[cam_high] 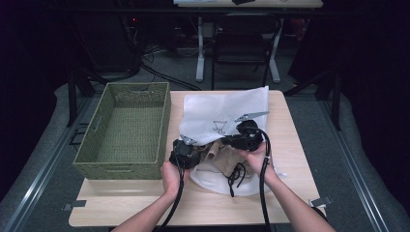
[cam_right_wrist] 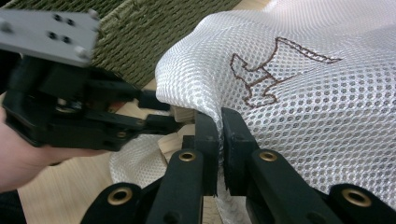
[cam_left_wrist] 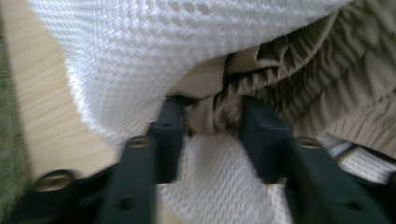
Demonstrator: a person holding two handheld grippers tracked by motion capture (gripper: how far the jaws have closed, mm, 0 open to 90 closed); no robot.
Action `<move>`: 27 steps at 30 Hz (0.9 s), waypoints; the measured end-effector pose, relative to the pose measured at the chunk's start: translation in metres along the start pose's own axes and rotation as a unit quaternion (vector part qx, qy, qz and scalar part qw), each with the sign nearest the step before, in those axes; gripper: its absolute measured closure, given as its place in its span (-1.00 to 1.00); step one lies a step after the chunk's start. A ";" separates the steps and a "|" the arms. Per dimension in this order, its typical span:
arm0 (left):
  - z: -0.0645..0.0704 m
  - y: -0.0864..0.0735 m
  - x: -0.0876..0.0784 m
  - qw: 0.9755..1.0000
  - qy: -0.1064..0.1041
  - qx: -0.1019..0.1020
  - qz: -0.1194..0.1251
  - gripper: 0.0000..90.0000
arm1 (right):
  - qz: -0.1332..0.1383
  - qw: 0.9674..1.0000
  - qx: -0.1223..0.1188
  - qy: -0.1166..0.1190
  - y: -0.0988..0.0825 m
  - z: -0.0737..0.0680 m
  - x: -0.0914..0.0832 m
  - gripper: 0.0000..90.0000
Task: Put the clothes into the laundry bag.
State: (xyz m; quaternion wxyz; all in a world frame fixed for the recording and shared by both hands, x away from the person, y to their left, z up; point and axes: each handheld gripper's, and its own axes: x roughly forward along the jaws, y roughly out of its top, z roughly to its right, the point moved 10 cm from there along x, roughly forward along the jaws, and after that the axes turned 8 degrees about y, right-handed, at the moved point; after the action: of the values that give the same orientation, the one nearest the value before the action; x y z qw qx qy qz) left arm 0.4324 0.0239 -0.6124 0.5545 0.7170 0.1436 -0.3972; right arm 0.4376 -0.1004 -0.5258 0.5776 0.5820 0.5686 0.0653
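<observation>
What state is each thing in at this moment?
Mesh bag: lying on the table, mouth edge lifted.
Beige garment: bunched, partly inside the bag.
Right gripper: shut on the mesh bag's edge.
Left gripper: jaws around a fold of the garment.
Green basket: upright, empty.

a green woven basket (cam_high: pixel 126 130) stands on the left part of the light wooden tabletop (cam_high: pixel 290 145), its long side running away from the near edge, with a slot handle cut into the near wall and another into the left wall. the basket's weave (cam_right_wrist: pixel 154 28) also shows close up in the right gripper view. beyond the tabletop a dark chair (cam_high: pixel 240 46) stands on grey carpet (cam_high: pixel 309 121), between the white legs of a farther desk (cam_high: pixel 199 53). black cables (cam_high: pixel 159 72) trail over the floor behind the basket. two small metal brackets (cam_high: pixel 73 205) stick out at the tabletop's near corners.
</observation>
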 end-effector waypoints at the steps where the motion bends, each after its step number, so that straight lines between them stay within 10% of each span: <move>1: 0.000 0.000 0.000 1.000 0.000 0.000 0.000 0.68 | 0.000 1.000 0.000 0.000 0.000 0.000 0.000 0.92; 14: 0.025 0.021 -0.009 0.997 -0.030 0.022 0.071 0.93 | 0.024 0.999 0.007 0.022 0.009 -0.010 0.002 0.93; 18: 0.026 0.031 -0.005 0.996 -0.034 -0.007 0.085 0.93 | 0.031 0.999 0.009 0.043 0.011 -0.019 0.003 0.93; 27: 0.014 0.037 0.006 0.995 0.008 -0.031 0.099 0.89 | 0.019 0.998 0.020 0.063 0.006 -0.028 -0.003 0.93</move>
State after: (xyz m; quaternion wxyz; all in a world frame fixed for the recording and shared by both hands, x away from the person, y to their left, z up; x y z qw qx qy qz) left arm 0.4544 -0.0029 -0.5927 0.6116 0.7137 0.0886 -0.3298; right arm 0.4195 -0.0840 -0.5101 0.5273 0.5987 0.5943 0.1012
